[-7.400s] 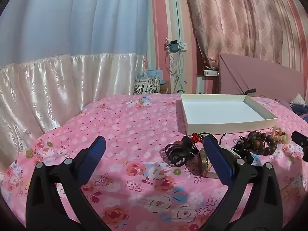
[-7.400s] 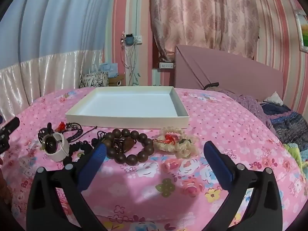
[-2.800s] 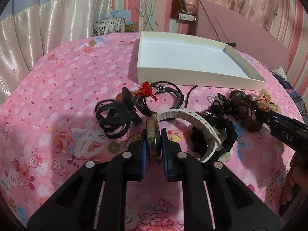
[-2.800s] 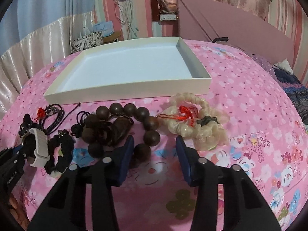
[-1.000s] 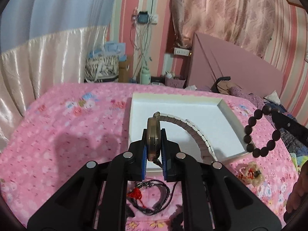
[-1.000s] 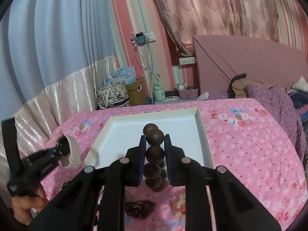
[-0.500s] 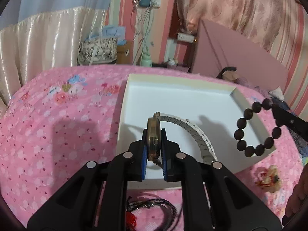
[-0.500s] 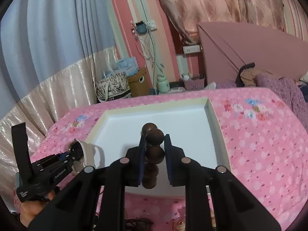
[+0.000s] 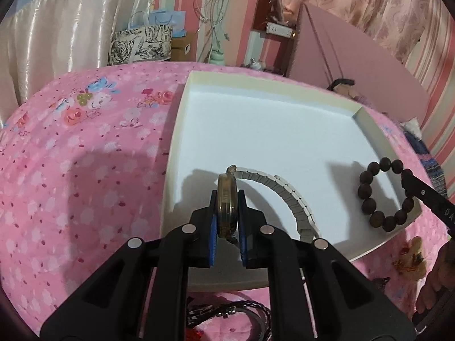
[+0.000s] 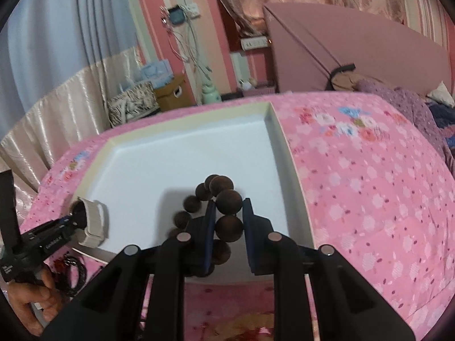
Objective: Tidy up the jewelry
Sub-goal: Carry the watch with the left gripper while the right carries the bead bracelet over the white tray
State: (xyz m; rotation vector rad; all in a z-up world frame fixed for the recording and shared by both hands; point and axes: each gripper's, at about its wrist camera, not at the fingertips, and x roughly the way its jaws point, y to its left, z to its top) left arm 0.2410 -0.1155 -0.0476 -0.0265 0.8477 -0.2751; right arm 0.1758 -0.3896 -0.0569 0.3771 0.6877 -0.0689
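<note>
Watch (image 9: 226, 199) pinched edgewise in left jaws, bead bracelet (image 10: 224, 213) in right jaws.

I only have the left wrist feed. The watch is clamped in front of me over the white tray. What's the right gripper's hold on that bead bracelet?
Observer: The right gripper has its pads shut on the dark bead bracelet; beads show above and below the pads.
Operator: Where over the tray?
Observer: Over the white tray floor, near its right wall; whether the beads touch the floor is unclear.
Operator: And my watch from that side?
Observer: The watch hangs by the tray's near left corner from the left gripper; contact is unclear.
</note>
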